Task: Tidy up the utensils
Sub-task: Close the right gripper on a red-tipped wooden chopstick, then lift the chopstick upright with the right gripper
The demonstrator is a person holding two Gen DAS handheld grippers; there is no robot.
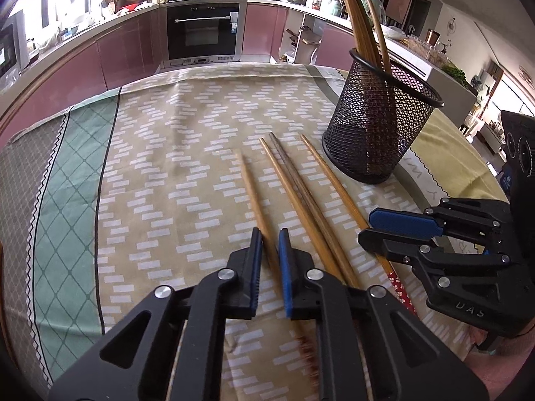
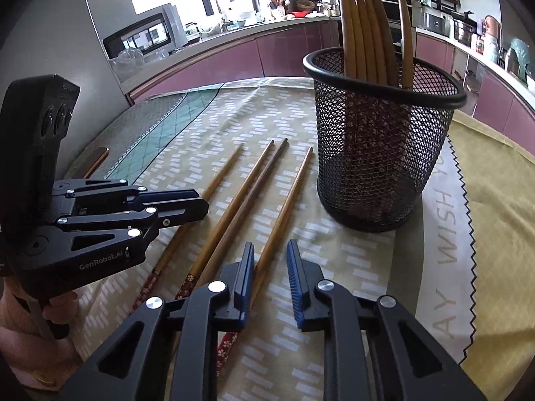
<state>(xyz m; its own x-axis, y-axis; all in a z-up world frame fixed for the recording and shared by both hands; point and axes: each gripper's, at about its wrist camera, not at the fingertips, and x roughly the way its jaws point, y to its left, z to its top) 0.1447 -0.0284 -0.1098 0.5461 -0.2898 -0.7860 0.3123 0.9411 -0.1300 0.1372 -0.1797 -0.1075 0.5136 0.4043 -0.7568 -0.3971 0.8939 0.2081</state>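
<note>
Left gripper [image 1: 270,244] fingers straddle the leftmost chopstick [image 1: 250,187], not clamped; right gripper [image 2: 270,260] released by the rightmost chopstick [image 2: 294,187]. Squeeze mid-shaft, lift level, then tip into mesh holder [image 2: 381,153] nr table's far right edge.

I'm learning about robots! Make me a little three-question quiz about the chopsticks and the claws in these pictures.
1. How many chopsticks lie loose on the tablecloth?
2. True or false: the mesh holder is empty.
3. Which claw has the leftmost chopstick between its fingers: A) left claw, B) right claw?

Key: 1) Four. 2) False; chopsticks already stand in it. 3) A, though the fingers have not closed on it.
</note>
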